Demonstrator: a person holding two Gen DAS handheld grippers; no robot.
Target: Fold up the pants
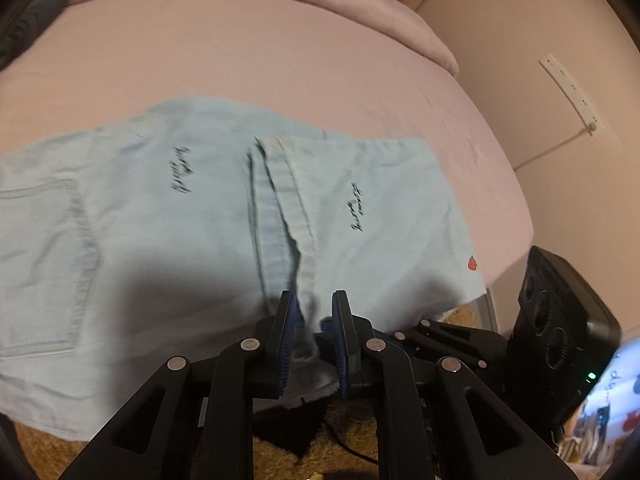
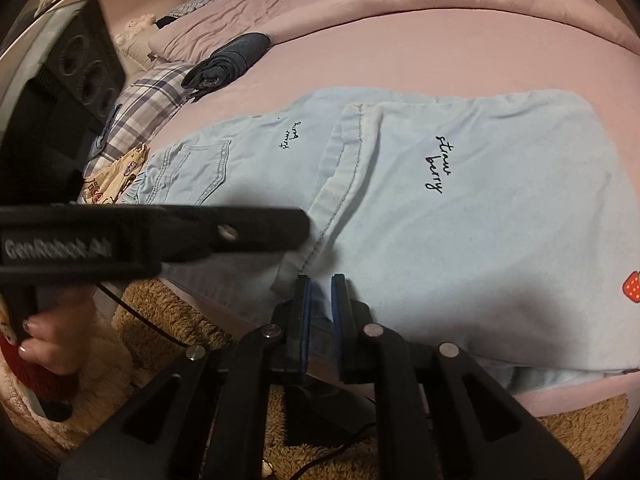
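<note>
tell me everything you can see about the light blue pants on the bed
The light blue denim pants lie flat on the pink bed sheet, folded over so a stitched hem crosses the middle. Parts showing: a back pocket, dark cursive "straw berry" lettering and a small red strawberry patch near the edge. The near edge hangs slightly over the bedside. The left gripper and the right gripper are each shut on that near edge.

Pants [image 2: 440, 208] on bed [image 2: 360, 52], folded legs over seat, rolled garment [image 2: 228, 60] behind
</note>
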